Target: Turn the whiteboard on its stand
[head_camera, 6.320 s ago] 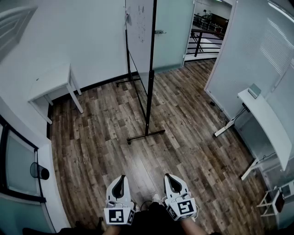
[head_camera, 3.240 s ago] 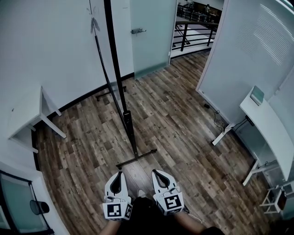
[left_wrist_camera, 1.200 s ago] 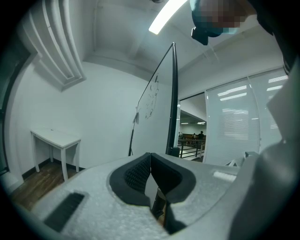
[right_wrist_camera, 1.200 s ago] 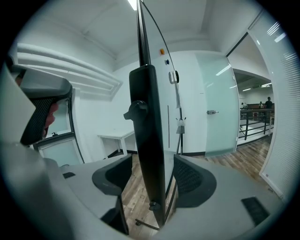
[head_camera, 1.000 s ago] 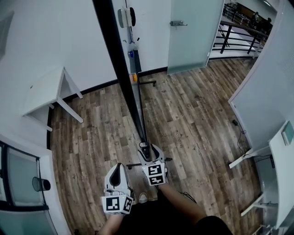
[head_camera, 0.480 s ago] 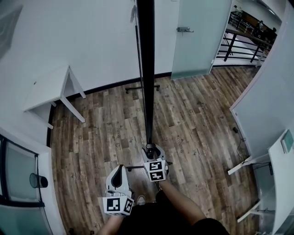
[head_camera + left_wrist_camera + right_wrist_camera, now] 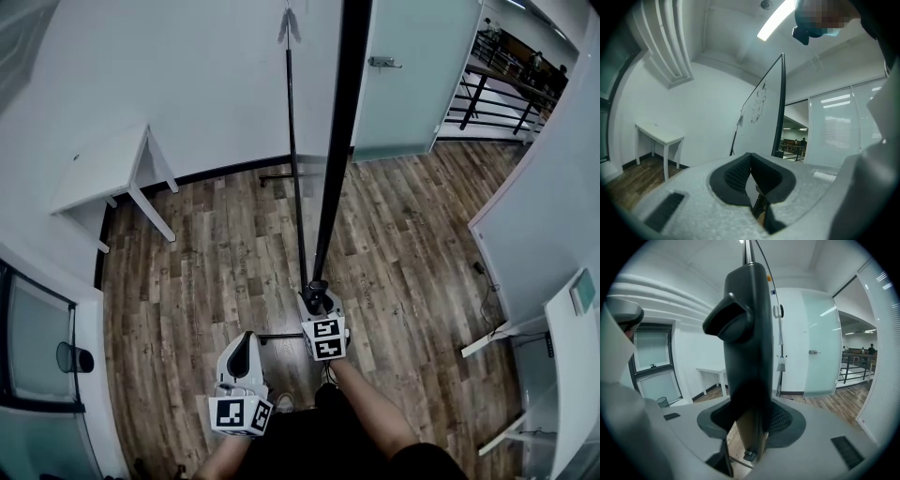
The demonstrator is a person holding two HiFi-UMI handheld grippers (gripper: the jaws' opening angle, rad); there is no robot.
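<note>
At the left edge of the head view a dark bin (image 7: pixel 70 357) stands by a window, and a small white table (image 7: pixel 103 172) sits in the upper left against the wall. Low and left of centre, the left gripper (image 7: pixel 246 337) hangs over the wood floor (image 7: pixel 206 272), its fingers together at the tips with nothing between them. Just right of it, at centre, the right gripper (image 7: pixel 316 300) has its fingers clamped on the near black post (image 7: pixel 333 178) of the stand; they have just been closing round it. The whiteboard (image 7: pixel 759 124) is edge-on here, running from that post up the frame to a 2nd post (image 7: pixel 293 141) near the wall. A frosted glass door (image 7: pixel 412 75) fills the upper right, and a white desk (image 7: pixel 577 375) lines the right edge.
</note>
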